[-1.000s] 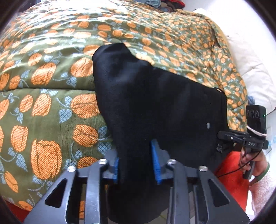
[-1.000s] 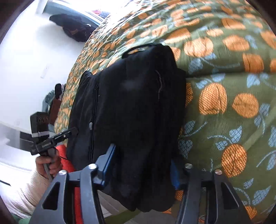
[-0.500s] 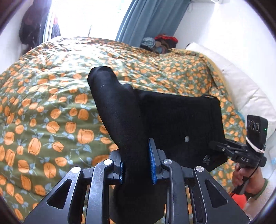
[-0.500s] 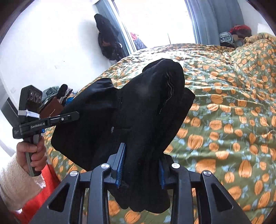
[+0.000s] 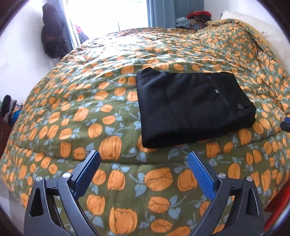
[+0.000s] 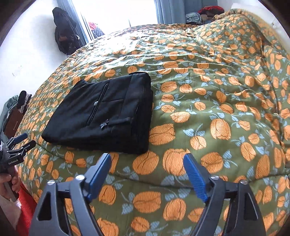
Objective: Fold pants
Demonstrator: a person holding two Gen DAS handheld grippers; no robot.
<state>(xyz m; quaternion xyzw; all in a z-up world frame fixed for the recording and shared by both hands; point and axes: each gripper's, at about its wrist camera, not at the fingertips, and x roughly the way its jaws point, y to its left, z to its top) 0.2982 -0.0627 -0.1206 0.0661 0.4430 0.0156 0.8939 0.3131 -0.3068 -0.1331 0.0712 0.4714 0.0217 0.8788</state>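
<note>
The black pants (image 5: 192, 107) lie folded in a flat rectangle on the bed, also in the right wrist view (image 6: 105, 112). My left gripper (image 5: 144, 163) is open and empty, held back from the near edge of the pants. My right gripper (image 6: 146, 163) is open and empty, just in front of the near right corner of the pants. The left gripper also shows at the left edge of the right wrist view (image 6: 20, 141). A tip of the right gripper (image 5: 285, 124) shows at the right edge of the left wrist view.
The bed is covered by a green quilt with orange tulips (image 5: 108, 116), also in the right wrist view (image 6: 217, 101). Dark clothes hang on the wall at the left (image 5: 52, 41). A white pillow (image 5: 268, 30) lies at the far right. A pile of clothes (image 6: 203, 14) sits by the window.
Both grippers have let go of the pants and opened. The pants dropped from hanging in the jaws to lying folded on the quilt. Both grippers pulled back.
</note>
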